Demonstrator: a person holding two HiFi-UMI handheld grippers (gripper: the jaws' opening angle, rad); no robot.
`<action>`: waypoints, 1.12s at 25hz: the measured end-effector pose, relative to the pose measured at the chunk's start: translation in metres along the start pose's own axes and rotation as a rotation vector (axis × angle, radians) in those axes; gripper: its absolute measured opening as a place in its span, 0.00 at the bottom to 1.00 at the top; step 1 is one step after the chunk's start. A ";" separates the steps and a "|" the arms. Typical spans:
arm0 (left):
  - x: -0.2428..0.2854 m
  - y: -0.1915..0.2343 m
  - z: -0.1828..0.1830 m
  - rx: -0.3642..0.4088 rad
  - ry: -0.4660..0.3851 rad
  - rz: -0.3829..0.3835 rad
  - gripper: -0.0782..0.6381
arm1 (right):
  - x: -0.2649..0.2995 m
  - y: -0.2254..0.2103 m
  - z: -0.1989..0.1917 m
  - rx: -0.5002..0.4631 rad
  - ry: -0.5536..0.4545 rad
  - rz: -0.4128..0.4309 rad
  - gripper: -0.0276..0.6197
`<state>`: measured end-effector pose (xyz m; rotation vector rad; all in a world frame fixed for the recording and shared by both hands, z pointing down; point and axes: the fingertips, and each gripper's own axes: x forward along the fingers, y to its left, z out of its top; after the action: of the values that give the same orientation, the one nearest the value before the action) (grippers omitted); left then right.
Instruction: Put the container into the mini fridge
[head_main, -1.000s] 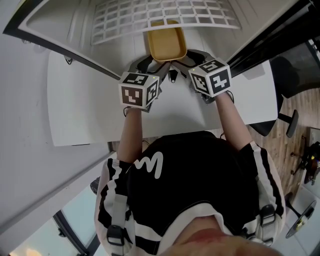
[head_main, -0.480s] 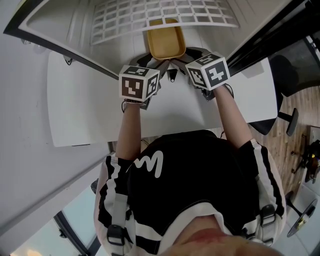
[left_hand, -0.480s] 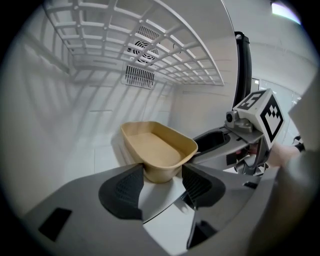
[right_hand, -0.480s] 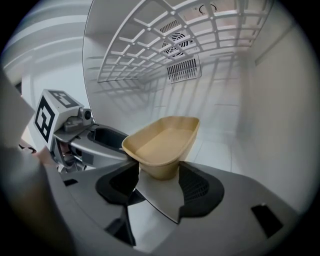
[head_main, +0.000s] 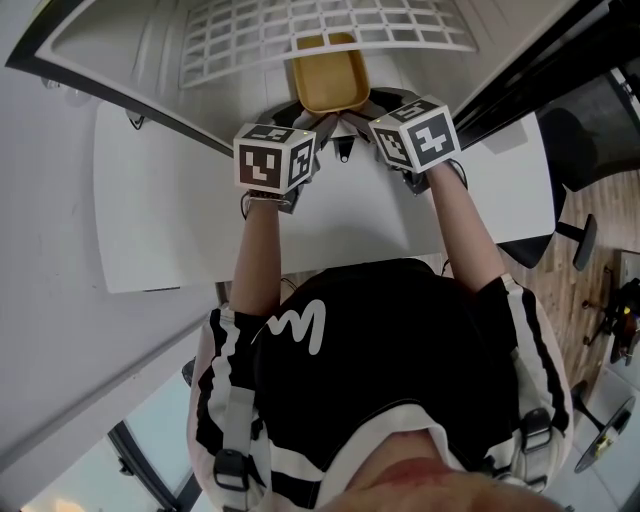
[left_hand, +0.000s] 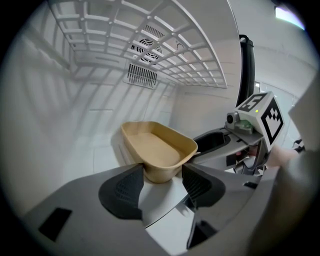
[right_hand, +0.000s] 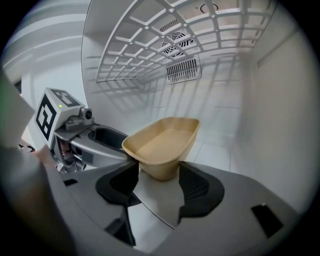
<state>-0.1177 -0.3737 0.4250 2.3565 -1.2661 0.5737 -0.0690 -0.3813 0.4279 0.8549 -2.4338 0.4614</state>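
A tan, tub-shaped container (head_main: 328, 80) sits low in the open mini fridge (head_main: 120, 50), under its white wire shelf (head_main: 330, 25). My left gripper (head_main: 318, 125) is shut on the container's near left corner, and my right gripper (head_main: 352, 120) is shut on the near right corner. In the left gripper view the container (left_hand: 157, 150) is empty and wedged between that left gripper's (left_hand: 161, 185) dark pads. The right gripper view shows the container (right_hand: 165, 145) clamped the same way in the right gripper (right_hand: 159, 182). Each marker cube appears in the other's view.
The fridge stands on a white table (head_main: 160, 200). A vent grille (left_hand: 142, 75) is on the fridge's back wall, and white side walls close in on both sides. The black fridge door edge (head_main: 540, 70) is at the right, with an office chair (head_main: 590, 130) beyond it.
Both grippers have moved forward with the container, carrying it a little deeper into the fridge beneath the wire shelf.
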 end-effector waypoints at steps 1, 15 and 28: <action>0.000 0.001 0.000 0.002 0.000 0.004 0.45 | 0.001 0.000 0.000 -0.002 -0.001 -0.004 0.45; 0.003 0.004 0.003 0.038 0.004 0.031 0.45 | 0.003 -0.003 0.003 -0.013 -0.009 -0.029 0.45; 0.004 0.006 0.002 0.079 -0.007 0.076 0.45 | 0.001 -0.002 0.004 -0.013 -0.039 -0.045 0.45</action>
<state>-0.1202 -0.3804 0.4259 2.3839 -1.3651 0.6510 -0.0696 -0.3853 0.4250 0.9189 -2.4447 0.4163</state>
